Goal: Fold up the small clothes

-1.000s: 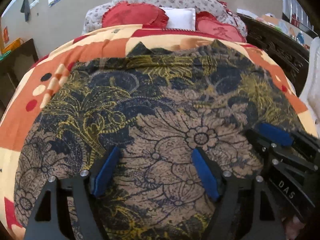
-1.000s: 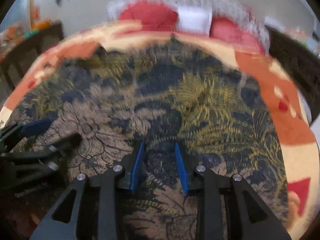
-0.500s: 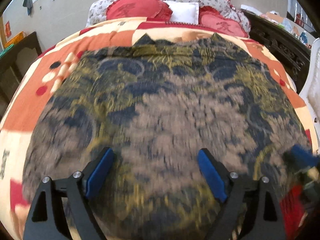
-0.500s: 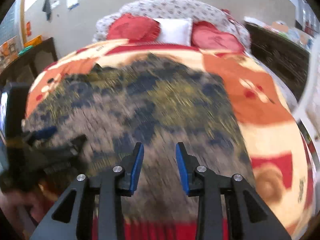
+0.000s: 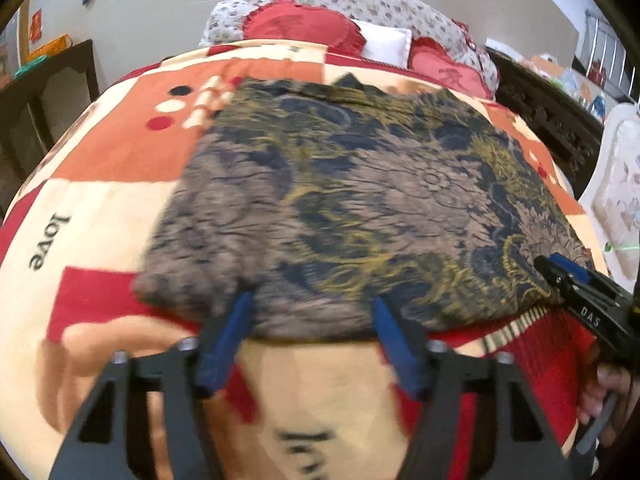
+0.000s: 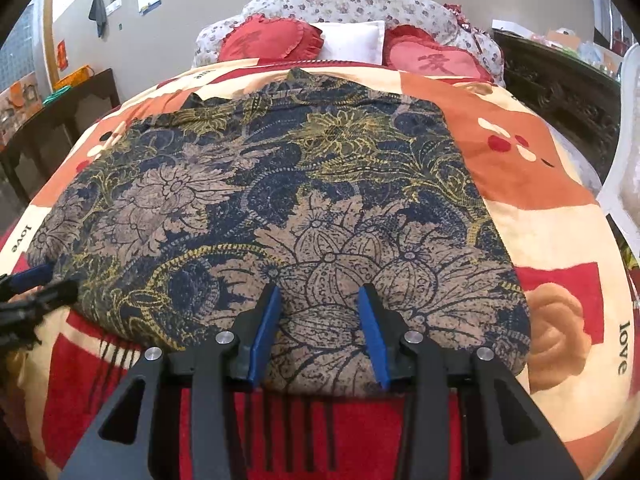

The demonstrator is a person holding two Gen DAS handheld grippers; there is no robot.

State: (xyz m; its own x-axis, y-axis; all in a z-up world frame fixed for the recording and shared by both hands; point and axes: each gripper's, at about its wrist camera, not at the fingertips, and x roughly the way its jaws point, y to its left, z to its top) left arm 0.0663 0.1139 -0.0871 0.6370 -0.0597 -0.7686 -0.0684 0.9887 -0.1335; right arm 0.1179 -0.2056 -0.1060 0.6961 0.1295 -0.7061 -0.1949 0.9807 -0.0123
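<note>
A dark blue, brown and yellow floral garment (image 5: 360, 200) (image 6: 280, 200) lies spread flat on the bed's orange, red and cream blanket (image 5: 112, 160) (image 6: 540, 208). My left gripper (image 5: 312, 320) hovers at the garment's near hem toward its left corner. Its jaws are closing with the hem's edge between them, and the pads are not seen pressing the cloth. My right gripper (image 6: 320, 308) sits at the near hem toward the right side. Its jaws are opening slightly, with cloth lying between the blue fingers (image 6: 370, 320). Each gripper shows in the other's view: the right gripper (image 5: 572, 276) and the left gripper (image 6: 32, 280).
Red heart cushions (image 6: 272, 42) and a white pillow (image 6: 352, 40) lean on the flowered headboard at the far end. Dark wooden furniture (image 6: 60, 120) stands to the left and a carved dark bed frame (image 5: 552, 120) to the right. A white chair (image 5: 616, 184) is at the right edge.
Both grippers have drawn back from over the garment's middle to its near hem, so blanket now shows below the hem. The left jaws stand narrower than half a second ago.
</note>
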